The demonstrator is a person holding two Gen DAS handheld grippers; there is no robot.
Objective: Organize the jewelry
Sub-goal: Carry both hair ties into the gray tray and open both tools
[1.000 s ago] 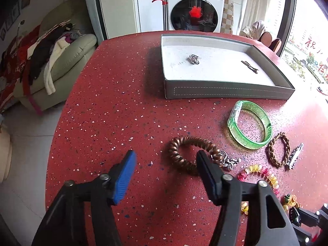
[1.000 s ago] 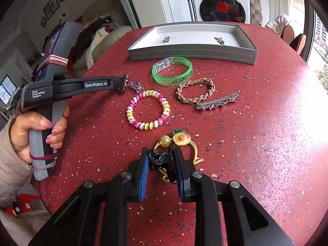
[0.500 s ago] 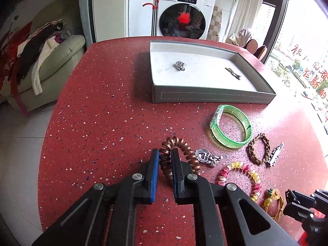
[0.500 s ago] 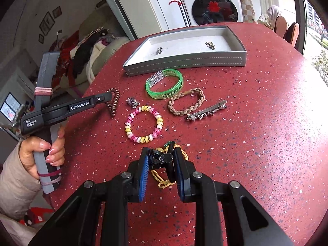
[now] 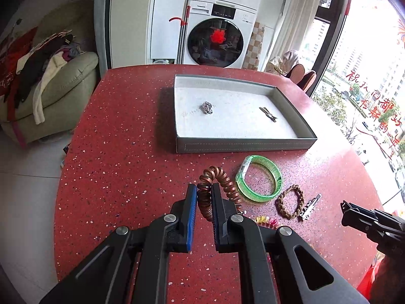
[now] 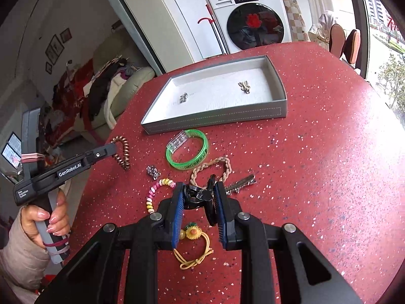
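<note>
Where a second ago its jaws stood wide around the brown coil band, the left tool now pinches that band, lifted off the tabletop near the grey tray; the right tool (nearly closed, as before) has raised its black clip further from that tray

The grey tray is standing with its near wall facing the jewelry, a low barrier to cross. Inside it, a wide white floor is lying open between a silver charm and a small metal clip. Just before that wall, a green bangle and a braided bracelet are crowding the red table; left of the tray, bare tabletop is running clear.
</note>
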